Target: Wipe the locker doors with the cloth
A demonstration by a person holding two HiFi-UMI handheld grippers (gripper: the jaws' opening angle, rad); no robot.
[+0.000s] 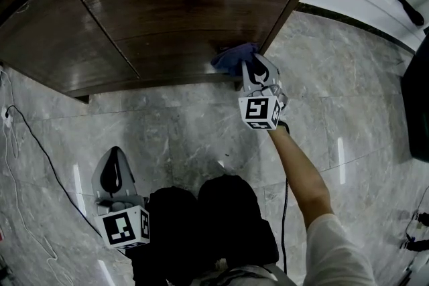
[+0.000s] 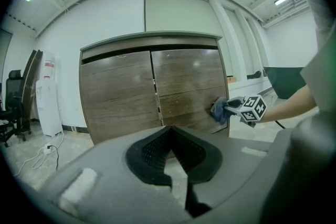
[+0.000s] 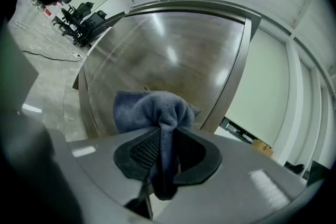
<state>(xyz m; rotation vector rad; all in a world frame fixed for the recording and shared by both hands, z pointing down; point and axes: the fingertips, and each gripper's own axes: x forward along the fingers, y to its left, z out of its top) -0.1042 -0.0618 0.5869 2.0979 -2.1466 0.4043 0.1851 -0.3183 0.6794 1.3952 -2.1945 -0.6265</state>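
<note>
Holding the left gripper (image 1: 115,159) low at the lower left of the head view, above the grey marble floor (image 1: 188,137) and well apart from the lockers. Pressing its jaws together at the tips and gripping nothing, as seen in the left gripper view.

Facing two dark wood-grain locker doors across the upper half of the head view, the left door (image 1: 60,43) standing beside the right door (image 1: 194,3).

Reaching out right of centre with the right gripper (image 1: 259,67), clamping its jaws on a fold of the cloth (image 1: 234,57) and closing only as far as the bunched fabric allows. Pressing the cloth against the right door, close to that door's right edge.

Looking blue-grey, soft and fleecy, and bunching into a rumpled wad with one hemmed edge showing at its left in the right gripper view. Running lengthwise there from lower centre up between the pads, spilling a dark tail below them and puffing out leftward past the tips. Pointing, in the head view, from the gripper toward the upper left, into the door.
</note>
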